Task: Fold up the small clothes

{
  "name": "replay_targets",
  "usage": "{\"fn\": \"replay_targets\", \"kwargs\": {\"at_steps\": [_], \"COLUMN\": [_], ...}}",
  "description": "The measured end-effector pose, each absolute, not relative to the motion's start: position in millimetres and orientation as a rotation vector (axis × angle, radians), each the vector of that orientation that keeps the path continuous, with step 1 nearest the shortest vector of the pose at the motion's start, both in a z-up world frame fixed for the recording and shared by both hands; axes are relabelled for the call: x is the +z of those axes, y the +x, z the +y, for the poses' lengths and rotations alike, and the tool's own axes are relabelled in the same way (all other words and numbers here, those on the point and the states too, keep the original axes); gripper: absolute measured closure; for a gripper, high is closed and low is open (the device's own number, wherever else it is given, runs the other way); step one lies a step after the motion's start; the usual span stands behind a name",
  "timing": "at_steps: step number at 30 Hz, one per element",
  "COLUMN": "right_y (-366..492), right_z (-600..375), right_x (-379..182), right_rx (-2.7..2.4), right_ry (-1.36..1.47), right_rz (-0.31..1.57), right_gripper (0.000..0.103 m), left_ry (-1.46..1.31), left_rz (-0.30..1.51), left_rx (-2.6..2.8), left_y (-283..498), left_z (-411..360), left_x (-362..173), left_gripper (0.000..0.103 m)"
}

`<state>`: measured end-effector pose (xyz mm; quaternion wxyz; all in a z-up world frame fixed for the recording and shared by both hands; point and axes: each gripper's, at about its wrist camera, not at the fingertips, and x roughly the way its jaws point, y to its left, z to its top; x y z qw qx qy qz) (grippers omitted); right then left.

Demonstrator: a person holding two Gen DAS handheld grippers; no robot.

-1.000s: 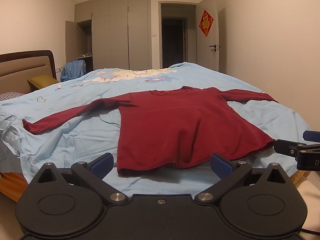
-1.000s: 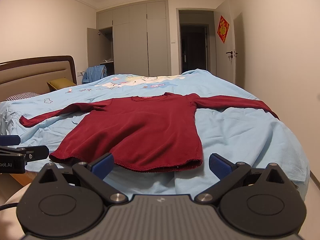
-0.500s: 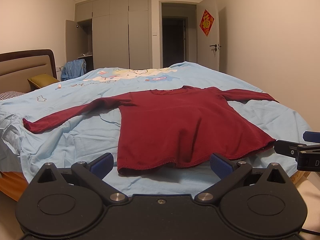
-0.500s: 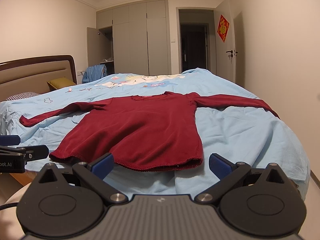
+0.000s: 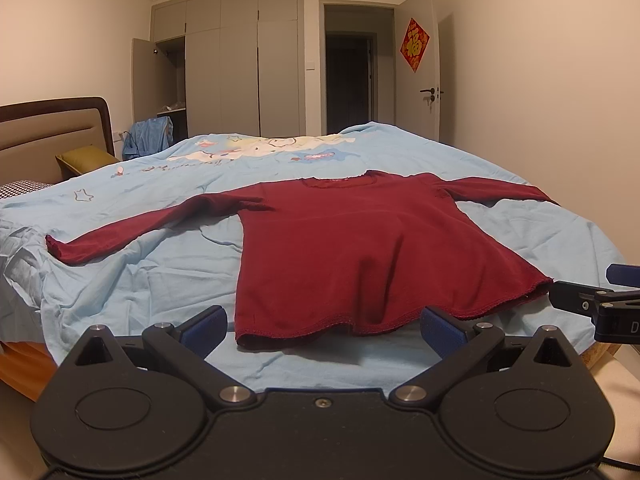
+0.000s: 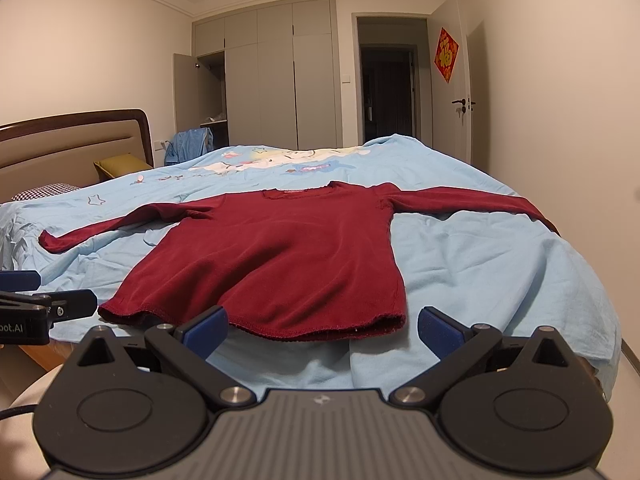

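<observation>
Dark red long-sleeve shirt [image 5: 352, 248] lies flat on the blue bedsheet [image 5: 160, 280], hem toward the grippers, collar away, sleeves spread out sideways. Left gripper [image 5: 322, 326] fingers spread wide, empty, just short of the hem's left half; right gripper [image 6: 322, 326] also wide open, empty, facing the hem's right corner. Nothing folded yet. Bed edge sits right under the hem; open sheet on both sides.
</observation>
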<state>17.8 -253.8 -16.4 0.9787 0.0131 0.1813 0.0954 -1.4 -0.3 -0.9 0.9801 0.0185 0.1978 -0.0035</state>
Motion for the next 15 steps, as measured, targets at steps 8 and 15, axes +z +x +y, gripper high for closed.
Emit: {"fn": "replay_targets", "kwargs": {"at_steps": [8,15], "right_y": [18.0,18.4], "right_z": [-253.7,-253.8], "right_x": [-16.3,-19.2], "right_rx": [0.193,0.192], "right_ry": [0.027,0.027], "right_rz": [0.367,0.37], "right_gripper": [0.0,0.0], "left_ry": [0.039,0.039], "left_rz": [0.4,0.401], "left_rx": [-0.008,-0.008], "left_y": [0.3,0.4], "left_z": [-0.3,-0.2], "left_x": [-0.6,-0.6], "left_gripper": [0.001,0.001]}}
